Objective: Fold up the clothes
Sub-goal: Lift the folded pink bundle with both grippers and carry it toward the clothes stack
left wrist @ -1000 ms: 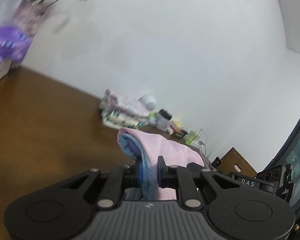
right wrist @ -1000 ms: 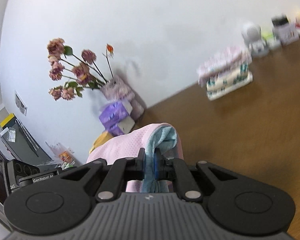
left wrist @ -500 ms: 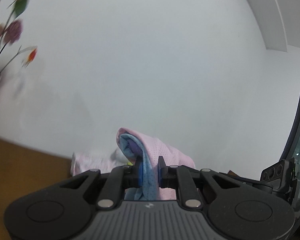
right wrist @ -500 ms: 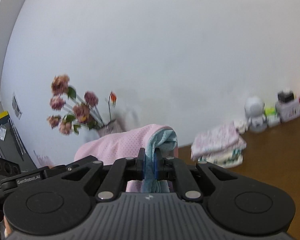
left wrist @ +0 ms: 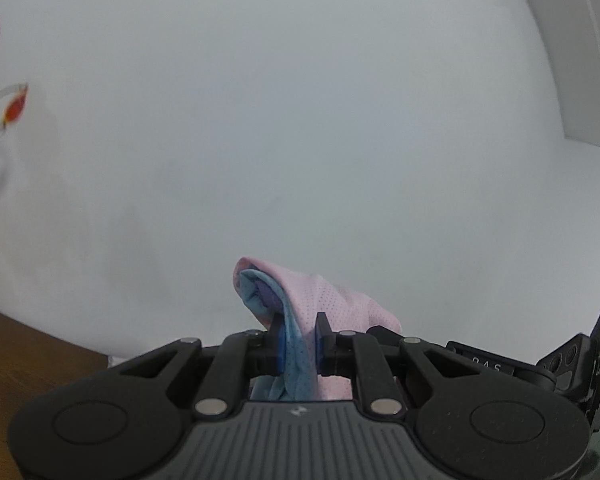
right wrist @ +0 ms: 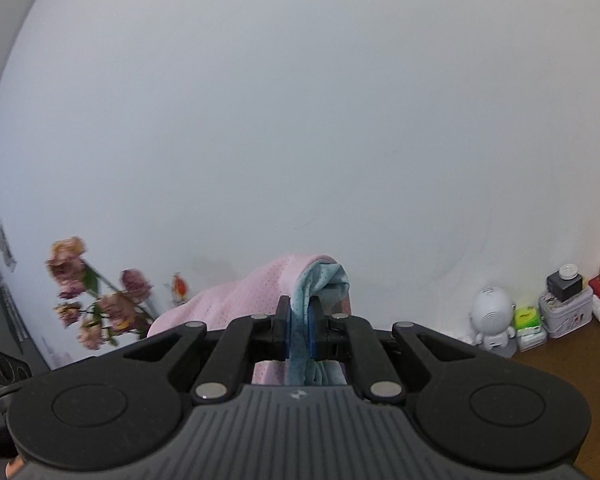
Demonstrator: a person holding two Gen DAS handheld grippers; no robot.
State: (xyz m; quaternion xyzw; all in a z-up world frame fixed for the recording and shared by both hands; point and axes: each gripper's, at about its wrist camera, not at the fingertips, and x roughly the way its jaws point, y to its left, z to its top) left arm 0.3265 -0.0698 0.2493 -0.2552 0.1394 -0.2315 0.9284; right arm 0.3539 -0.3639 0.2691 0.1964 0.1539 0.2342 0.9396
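Both the left gripper (left wrist: 298,340) and right gripper (right wrist: 299,330) have their jaws pinching the pink mesh garment (left wrist: 332,300) at bunched edges, and it looks light, limp, floppy.

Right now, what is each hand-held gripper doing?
Left hand-held gripper: closed on the pink and blue garment.
Right hand-held gripper: closed on the same garment.
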